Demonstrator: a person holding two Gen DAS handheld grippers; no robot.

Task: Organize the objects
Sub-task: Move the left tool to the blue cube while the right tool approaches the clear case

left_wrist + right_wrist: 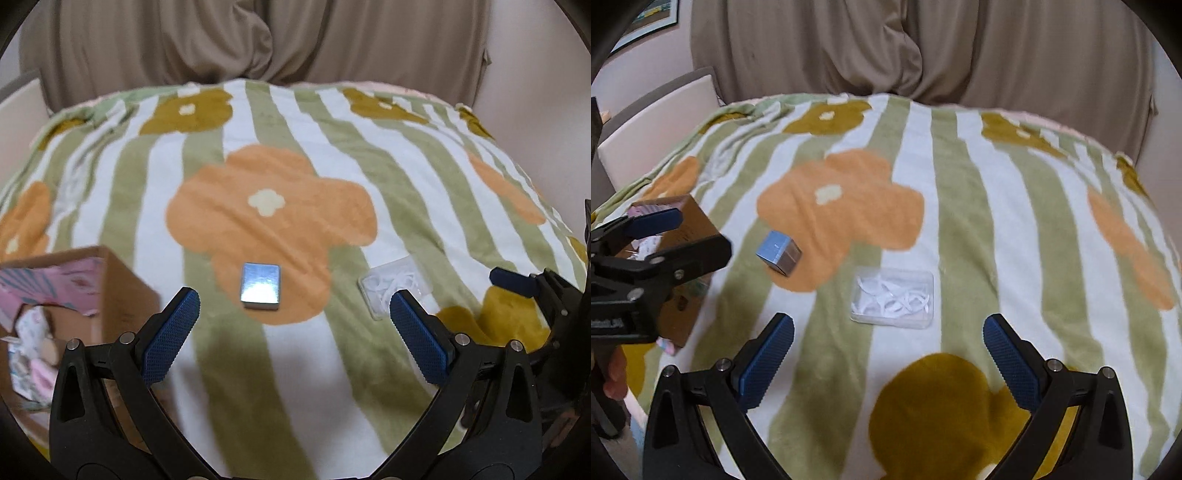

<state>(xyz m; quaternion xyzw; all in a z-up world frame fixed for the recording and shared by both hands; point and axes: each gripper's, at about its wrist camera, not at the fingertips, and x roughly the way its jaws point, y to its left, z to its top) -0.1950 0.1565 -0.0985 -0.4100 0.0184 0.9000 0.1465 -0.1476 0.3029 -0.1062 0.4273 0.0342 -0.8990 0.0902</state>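
A small shiny silver box (260,290) lies on the flowered blanket, just ahead of my left gripper (295,314), which is open and empty. The box also shows in the right wrist view (778,252). A clear plastic case of white pieces (893,303) lies just ahead of my right gripper (888,345), which is open and empty. The case shows in the left wrist view (388,291), partly behind the right fingertip. A brown cardboard box (110,291) holding several small packets stands at the left. In the right wrist view the left gripper reaches over the cardboard box (696,225).
The green and white striped blanket (362,350) with orange and mustard flowers covers the whole surface. Beige curtains (258,40) hang behind it. A white chair back (653,129) stands at the far left. The right gripper's finger (513,281) shows at the right edge.
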